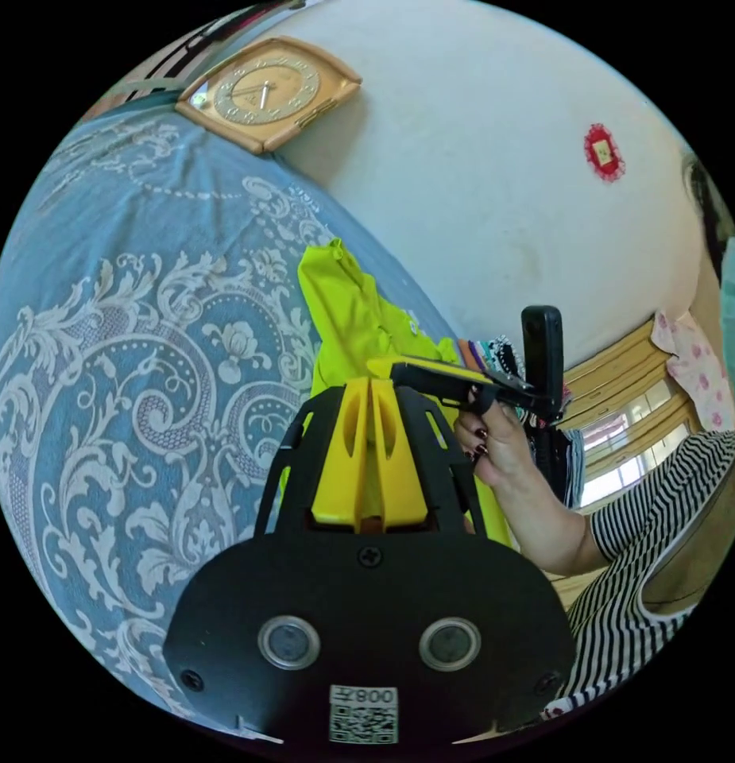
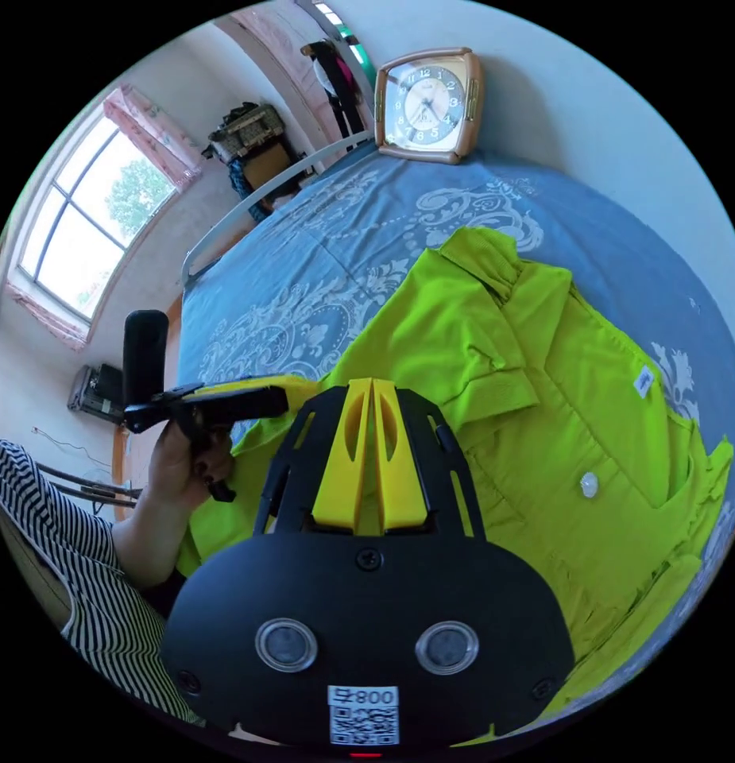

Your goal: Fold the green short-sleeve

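Right gripper view: right tool [image 2: 373, 389] closed over green shirt [image 2: 574, 413].

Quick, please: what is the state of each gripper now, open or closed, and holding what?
Left gripper: jaws closed together, nothing seen between them.
Right gripper: jaws closed together above the shirt, no cloth seen between them.

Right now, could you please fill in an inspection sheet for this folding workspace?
Surface: blue bedspread with white floral pattern, covering a bed.
Job's things: lime-green short-sleeve shirt lying spread on the bedspread, one sleeve folded inward.
Clutter: square tan-framed clock leaning against the wall at the bed's edge.
Grippers: left gripper and right gripper, yellow fingers closed together; whether cloth is pinched cannot be told.
Cables: nothing seen.
Surroundings: white wall with a small red ornament; window; person in a striped top.
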Motion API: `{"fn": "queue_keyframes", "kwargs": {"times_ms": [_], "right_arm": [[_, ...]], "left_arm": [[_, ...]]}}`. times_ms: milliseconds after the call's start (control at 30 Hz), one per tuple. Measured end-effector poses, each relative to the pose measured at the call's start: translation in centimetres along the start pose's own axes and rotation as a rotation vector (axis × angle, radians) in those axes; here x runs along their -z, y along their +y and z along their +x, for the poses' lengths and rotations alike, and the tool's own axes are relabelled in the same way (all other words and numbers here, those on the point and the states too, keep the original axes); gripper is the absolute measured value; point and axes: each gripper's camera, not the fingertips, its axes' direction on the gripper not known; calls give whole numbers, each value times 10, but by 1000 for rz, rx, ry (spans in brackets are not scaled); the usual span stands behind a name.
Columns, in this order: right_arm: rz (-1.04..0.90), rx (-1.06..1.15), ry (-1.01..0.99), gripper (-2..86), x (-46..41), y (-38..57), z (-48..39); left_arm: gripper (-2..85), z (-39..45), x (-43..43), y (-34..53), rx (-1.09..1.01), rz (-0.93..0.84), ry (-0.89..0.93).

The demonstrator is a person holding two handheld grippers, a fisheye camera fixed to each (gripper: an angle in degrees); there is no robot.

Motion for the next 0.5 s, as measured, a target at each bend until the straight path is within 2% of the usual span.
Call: {"fn": "queue_keyframes", "kwargs": {"times_ms": [67,133,200,267,400,500], "right_arm": [[13,-28,15,2,16,26,8],[-13,-63,33,2,23,54,20],[-78,-129,27,2,30,87,39],[-52,-146,17,2,51,110,46],[-12,-203,127,1,105,164,71],[-42,-300,176,2,121,209,106]], "left_arm": [[2,9,2,-3,-20,27,-9],[2,17,-10,-10,-12,-70,-105],[2,23,-21,-18,-5,-149,-93],[3,34,-23,-23,-24,-151,-116],[3,64,-21,-35,-66,-149,-155],[3,72,-35,-47,-47,-233,-214]]}}
